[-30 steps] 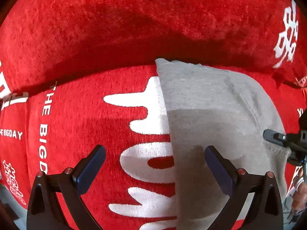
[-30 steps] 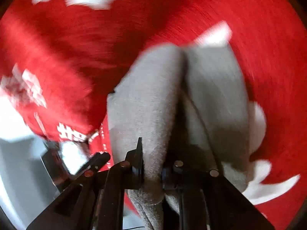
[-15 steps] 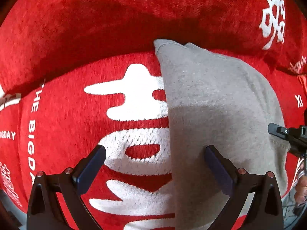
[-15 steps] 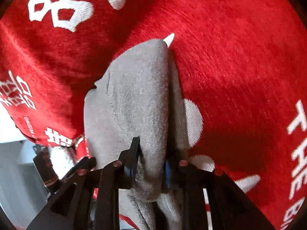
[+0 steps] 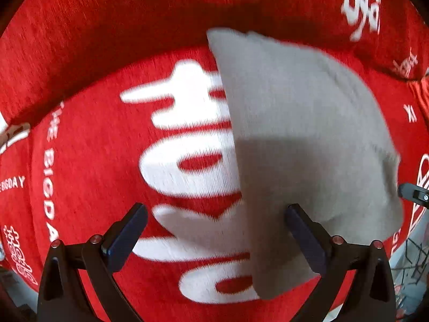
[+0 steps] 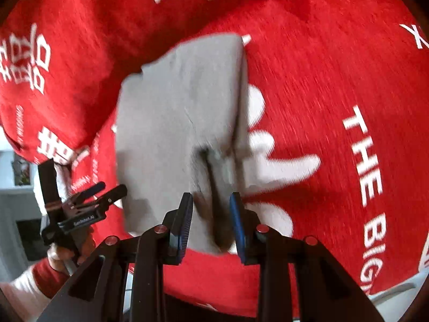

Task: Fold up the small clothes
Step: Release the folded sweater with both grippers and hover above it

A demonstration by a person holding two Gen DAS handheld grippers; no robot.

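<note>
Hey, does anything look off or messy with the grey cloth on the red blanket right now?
Nothing stands out. The grey cloth lies folded on the red blanket, with a small pucker at its near edge between the right gripper's parted fingers. The left gripper is open and holds nothing.

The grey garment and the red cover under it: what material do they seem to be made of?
The grey garment looks like soft knitted cotton jersey or fleece: matte, slightly fuzzy, bending in soft folds; motion blur hides the weave. The red cover looks like a thicker, plush woven textile, perhaps chenille, with fine ribbed lines and white characters that seem woven or printed in. I cannot tell which.
</note>
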